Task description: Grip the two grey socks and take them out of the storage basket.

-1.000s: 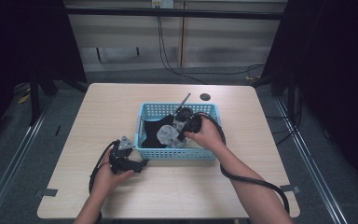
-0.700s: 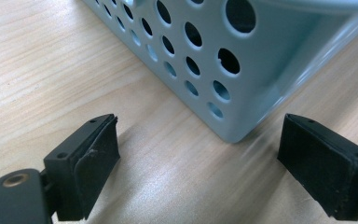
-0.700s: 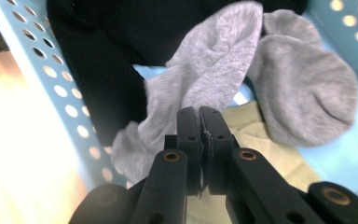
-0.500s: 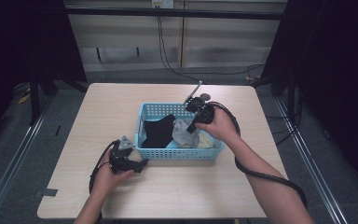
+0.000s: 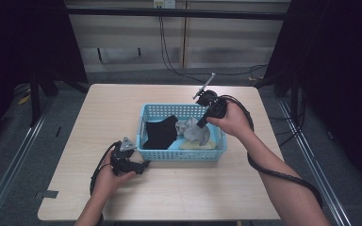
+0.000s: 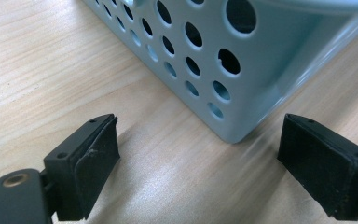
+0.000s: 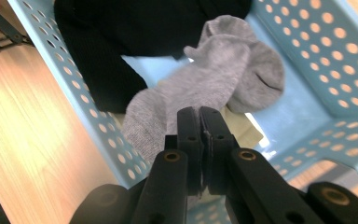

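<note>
while the right gripper [image 5: 202, 120] held its jaws clamped on a grey sock [image 5: 194, 132] above the blue basket [image 5: 179, 154], the left gripper [image 5: 141, 165] rested on the table [image 5: 169, 188], jaws apart.

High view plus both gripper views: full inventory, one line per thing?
table: 1, light wood, centre of the floor area
basket: 1, light blue, perforated, mid-table
grey sock: 1, grey, lifted from the basket's right half, pinched by the right gripper
black garment: 1, black, basket's left half
pale cloth: 1, cream, basket floor under the sock
left gripper: 1, black, jaws wide apart, on the table at the basket's near left corner
right gripper: 1, black, jaws closed on the sock, above the basket's right side
</note>
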### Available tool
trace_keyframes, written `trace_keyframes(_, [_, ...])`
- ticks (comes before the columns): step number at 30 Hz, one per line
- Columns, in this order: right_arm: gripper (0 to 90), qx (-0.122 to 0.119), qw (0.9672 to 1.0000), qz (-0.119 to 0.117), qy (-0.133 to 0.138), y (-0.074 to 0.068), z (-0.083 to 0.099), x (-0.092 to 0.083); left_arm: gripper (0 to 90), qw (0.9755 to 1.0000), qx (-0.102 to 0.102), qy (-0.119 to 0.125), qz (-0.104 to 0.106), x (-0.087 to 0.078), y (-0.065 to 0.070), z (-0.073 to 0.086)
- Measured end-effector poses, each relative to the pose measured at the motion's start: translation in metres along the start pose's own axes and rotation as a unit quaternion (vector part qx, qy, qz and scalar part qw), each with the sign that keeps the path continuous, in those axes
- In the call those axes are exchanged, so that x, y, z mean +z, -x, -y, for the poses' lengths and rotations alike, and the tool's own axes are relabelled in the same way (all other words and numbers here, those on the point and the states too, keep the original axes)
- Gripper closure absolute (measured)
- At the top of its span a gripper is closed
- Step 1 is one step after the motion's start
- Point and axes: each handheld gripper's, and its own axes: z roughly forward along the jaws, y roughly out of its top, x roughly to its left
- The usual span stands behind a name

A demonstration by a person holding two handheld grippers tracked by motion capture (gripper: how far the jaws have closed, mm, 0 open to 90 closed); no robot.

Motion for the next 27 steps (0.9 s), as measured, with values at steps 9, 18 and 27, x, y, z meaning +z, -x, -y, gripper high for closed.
trace_keyframes(9, [88.0, 0.007, 0.9999, 0.01, -0.001, 0.007, 0.005, -0.014, 11.5, 1.0, 0.0, 0.0, 0.0, 0.0, 0.0, 0.0])
trace_keyframes(18, [88.0, 0.016, 0.9996, 0.019, 0.014, 0.015, 0.012, -0.035, 11.5, 1.0, 0.0, 0.0, 0.0, 0.0, 0.0, 0.0])
trace_keyframes(27, [88.0, 0.027, 0.9986, 0.037, 0.028, 0.022, 0.021, -0.063, 11.5, 1.0, 0.0, 0.0, 0.0, 0.0, 0.0, 0.0])
